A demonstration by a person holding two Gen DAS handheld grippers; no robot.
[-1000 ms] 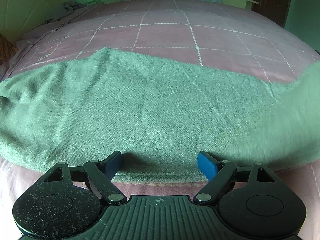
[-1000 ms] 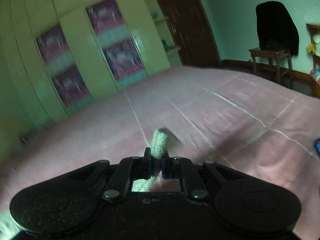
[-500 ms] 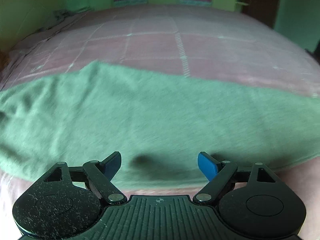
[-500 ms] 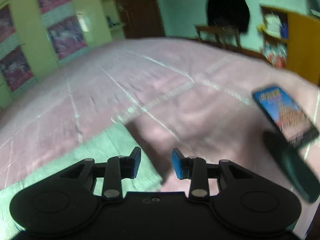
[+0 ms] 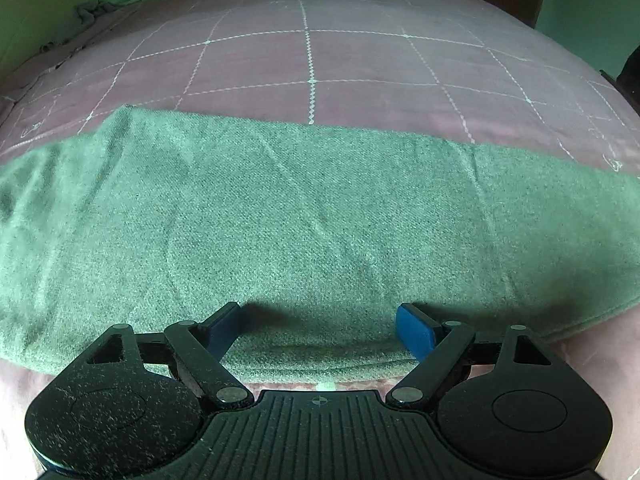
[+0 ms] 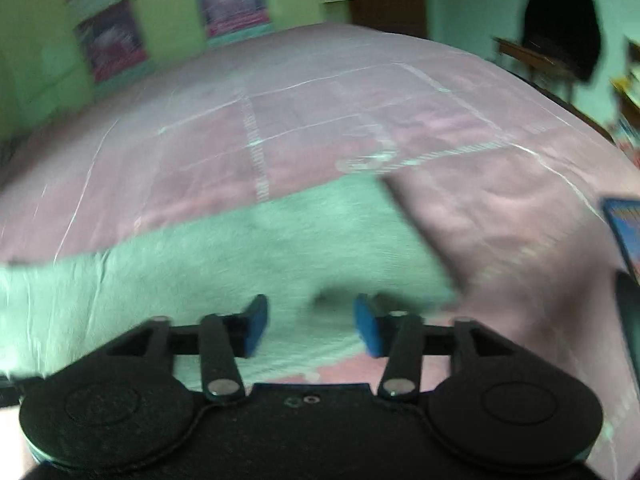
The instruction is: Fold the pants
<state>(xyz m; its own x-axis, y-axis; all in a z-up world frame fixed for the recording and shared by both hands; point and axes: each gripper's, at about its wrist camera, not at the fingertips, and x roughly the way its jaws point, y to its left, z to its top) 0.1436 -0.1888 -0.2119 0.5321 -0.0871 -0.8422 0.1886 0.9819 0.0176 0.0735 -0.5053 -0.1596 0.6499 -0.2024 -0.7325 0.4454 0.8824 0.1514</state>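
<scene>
A second ago the right gripper [image 6: 308,326] was pinching a bit of the pants [image 5: 304,216] up in the air; now its jaws stand spread and empty, and it hovers low over the green cloth near the pants' right end. The cloth it let go has settled flat. The left gripper [image 5: 318,326] has barely shifted: its jaws are wide apart as before, empty, with the near hem of the pants lying between the blue pads [image 5: 414,332].

The pants lie as one long green band across the near part of the pink bed [image 5: 360,60], stretched left to right (seemingly folded once lengthwise already, though the layers cannot be counted from here). In the right view the band ends just right of the gripper, where a slanted edge meets the sheet. A phone [image 6: 626,232] lies on the bed further right, well apart from the cloth.

Judging by this, the next step is a crosswise fold, and that is where trouble could come. Each gripper sits over the hem, not around it; if the jaws close from above they may catch only the top layer, and lifting then peels the fold open. A grab that bites too deep could take the sheet along with the pants. If the two sides lift unevenly, the band will skew and the edges will not meet. The right view is blurred, so its exact place over the hem is hard to tell.
</scene>
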